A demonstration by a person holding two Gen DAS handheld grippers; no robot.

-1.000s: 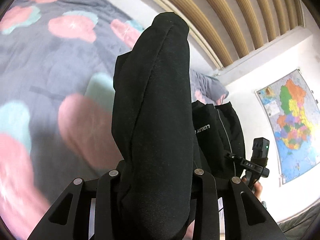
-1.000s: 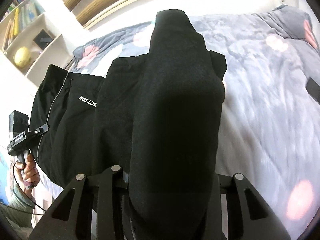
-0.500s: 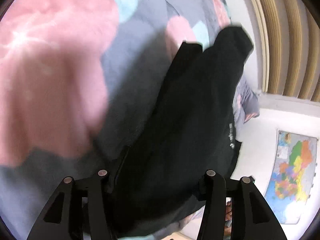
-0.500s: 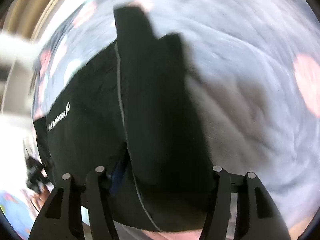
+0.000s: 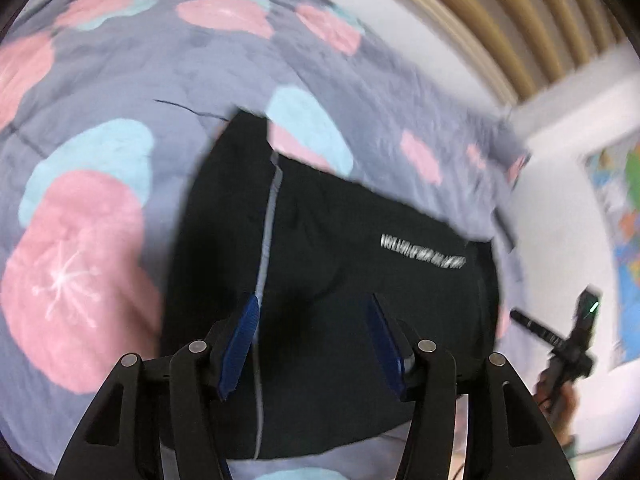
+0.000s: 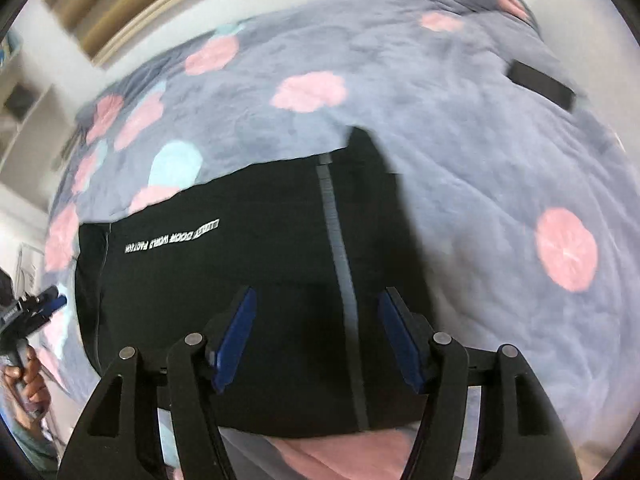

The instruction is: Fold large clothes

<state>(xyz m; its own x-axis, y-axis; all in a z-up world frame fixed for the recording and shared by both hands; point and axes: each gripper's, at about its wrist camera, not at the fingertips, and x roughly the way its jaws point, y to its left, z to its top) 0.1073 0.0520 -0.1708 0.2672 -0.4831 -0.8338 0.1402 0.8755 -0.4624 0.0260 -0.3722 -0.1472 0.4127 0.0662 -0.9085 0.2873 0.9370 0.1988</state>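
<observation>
I am laying the black jacket (image 5: 344, 280) flat on the grey floral bedspread (image 5: 120, 92) so the fold I am making has a broad, soft surface to settle on. In both wrist views the garment is lying spread directly beneath and ahead of my claws, its white printed lettering (image 6: 172, 242) facing up and a pale piping stripe (image 6: 340, 264) running away from me down the cloth. One dark flap is reaching past the top edge, beyond my fingertips, which I judge to be a sleeve or side panel already turned over the body.

My left gripper (image 5: 316, 340) is pointing down over the near part of the jacket. Its jaws are opening, standing apart with the blue pads (image 5: 240, 340) clear of the fabric; black cloth is showing in the gap, but nothing is pinched. My right gripper (image 6: 320, 336) is doing the same: jaws opening, pads apart, the stripe passing between them without being clamped.

Off to the side of each claw I am seeing the other handheld tool. A dark flat object (image 6: 540, 84), perhaps a phone, is lying far ahead and to the right of my right claw.
</observation>
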